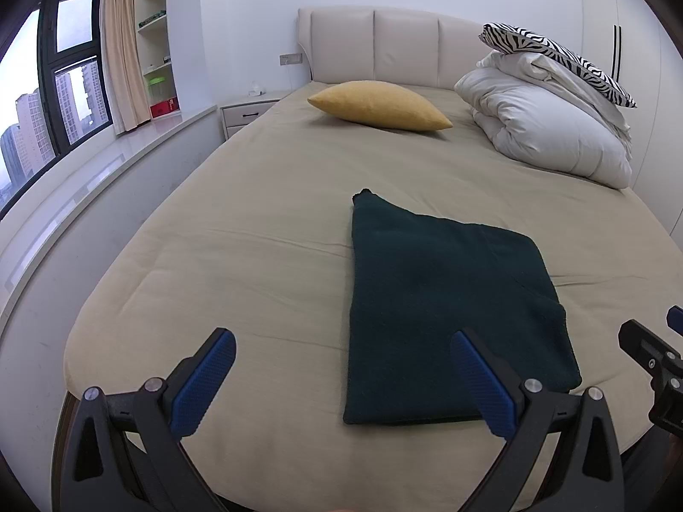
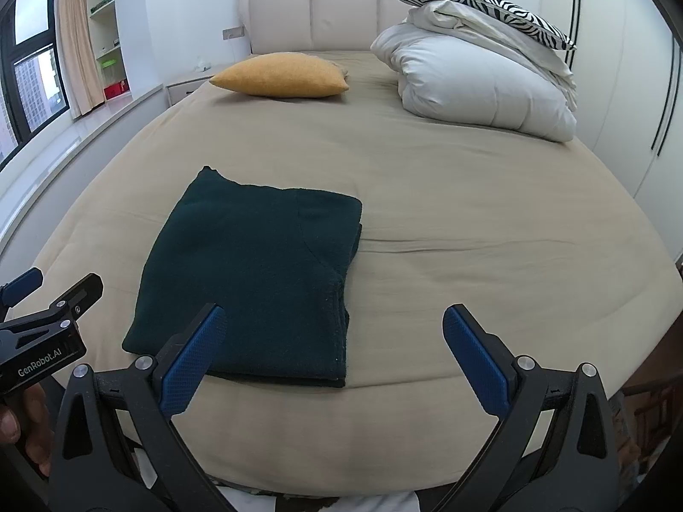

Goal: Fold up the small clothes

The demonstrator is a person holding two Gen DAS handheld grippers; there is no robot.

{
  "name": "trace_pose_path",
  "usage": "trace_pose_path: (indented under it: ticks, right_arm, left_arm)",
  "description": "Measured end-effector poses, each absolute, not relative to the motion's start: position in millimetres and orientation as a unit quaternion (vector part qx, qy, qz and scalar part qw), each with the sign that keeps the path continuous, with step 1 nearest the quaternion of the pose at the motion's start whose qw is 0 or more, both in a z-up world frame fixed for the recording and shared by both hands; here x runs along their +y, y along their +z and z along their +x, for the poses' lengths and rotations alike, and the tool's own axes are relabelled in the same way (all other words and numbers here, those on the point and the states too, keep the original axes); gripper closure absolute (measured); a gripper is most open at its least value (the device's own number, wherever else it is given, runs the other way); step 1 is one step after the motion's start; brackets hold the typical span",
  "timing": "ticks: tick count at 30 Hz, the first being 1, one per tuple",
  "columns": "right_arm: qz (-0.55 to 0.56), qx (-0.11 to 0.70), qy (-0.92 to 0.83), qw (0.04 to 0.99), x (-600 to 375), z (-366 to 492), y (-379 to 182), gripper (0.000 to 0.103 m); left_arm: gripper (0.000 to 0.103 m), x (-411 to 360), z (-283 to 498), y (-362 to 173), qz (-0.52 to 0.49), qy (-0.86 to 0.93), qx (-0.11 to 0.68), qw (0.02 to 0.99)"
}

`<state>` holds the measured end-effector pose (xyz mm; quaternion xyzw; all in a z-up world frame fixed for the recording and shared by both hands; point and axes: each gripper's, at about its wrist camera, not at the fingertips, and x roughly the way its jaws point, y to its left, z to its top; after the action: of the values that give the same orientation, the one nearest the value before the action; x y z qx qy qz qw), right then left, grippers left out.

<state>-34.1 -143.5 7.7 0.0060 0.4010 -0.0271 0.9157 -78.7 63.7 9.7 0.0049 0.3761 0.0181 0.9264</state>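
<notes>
Garment: dark green garment (image 2: 252, 273) lies folded flat in layers near the foot edge of the bed (image 2: 469, 196).
Progress: fold appears complete; squaring optional.
Left gripper (image 1: 343, 379): jaws apart, empty.
Right gripper (image 2: 335, 358): jaws apart, empty.
Clearance: open sheet on all sides; yellow pillow (image 2: 281, 74) and duvet (image 2: 482, 81) well apart.

Dark green fleece garment (image 1: 448, 311) (image 2: 256, 273), folded into a flat, roughly rectangular stack. Lies on the beige sheet near the foot edge. Layered fold edges show along its 3 o'clock side in the right wrist view; a small corner sticks out at about 11 o'clock. Surface smooth, no loose sleeves hanging free.
</notes>
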Motion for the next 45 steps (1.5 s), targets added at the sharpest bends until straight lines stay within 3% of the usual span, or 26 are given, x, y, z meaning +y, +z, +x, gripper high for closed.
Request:
trace_pose_path:
  ticks: [45]
  right_arm:
    - [0.011, 0.405, -0.026, 0.914, -137.5, -33.4, 4.3, 0.000]
  left_arm:
    - [0.000, 68.7, -76.0, 6.8, 0.003, 0.014, 0.379, 0.925]
